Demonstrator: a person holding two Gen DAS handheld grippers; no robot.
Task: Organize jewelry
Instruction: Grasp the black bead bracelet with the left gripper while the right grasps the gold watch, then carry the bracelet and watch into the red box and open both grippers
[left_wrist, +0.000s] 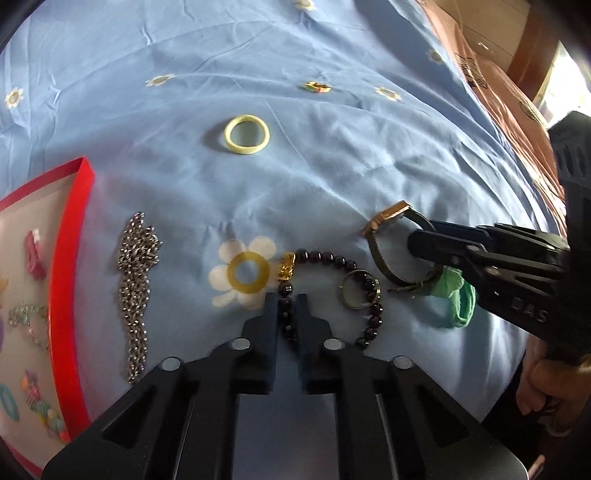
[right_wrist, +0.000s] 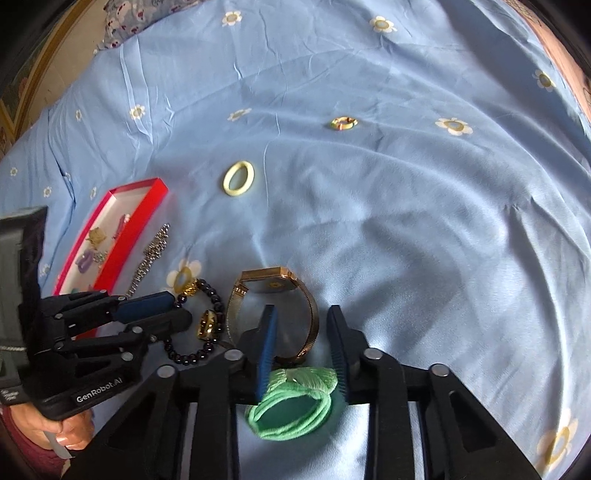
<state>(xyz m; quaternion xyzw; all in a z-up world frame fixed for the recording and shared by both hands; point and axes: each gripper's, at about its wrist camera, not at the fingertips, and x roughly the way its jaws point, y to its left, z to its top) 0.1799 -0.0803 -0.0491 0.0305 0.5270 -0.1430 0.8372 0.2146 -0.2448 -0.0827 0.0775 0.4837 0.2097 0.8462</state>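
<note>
My left gripper (left_wrist: 286, 295) points down at the blue bedsheet and is shut on a dark bead bracelet (left_wrist: 343, 264) with a gold charm (left_wrist: 288, 269); beads sit pinched between its tips. The right wrist view shows this gripper (right_wrist: 181, 306) on the same bracelet (right_wrist: 216, 295). A gold watch (right_wrist: 271, 282) lies beside it. My right gripper (right_wrist: 302, 314) straddles one side of the watch strap, one finger inside the strap loop, with a gap still showing at the pads. A green hair tie (right_wrist: 291, 406) lies under the finger bases. From the left, the right gripper (left_wrist: 413, 240) sits at the watch (left_wrist: 388, 218).
A red box (left_wrist: 70, 258) with several small trinkets lies at the left, with a silver chain (left_wrist: 135, 280) beside it. A metal ring (left_wrist: 360, 291) rests inside the bracelet. Farther off lie a pale yellow bangle (left_wrist: 246, 134) and a small colourful ring (left_wrist: 315, 87).
</note>
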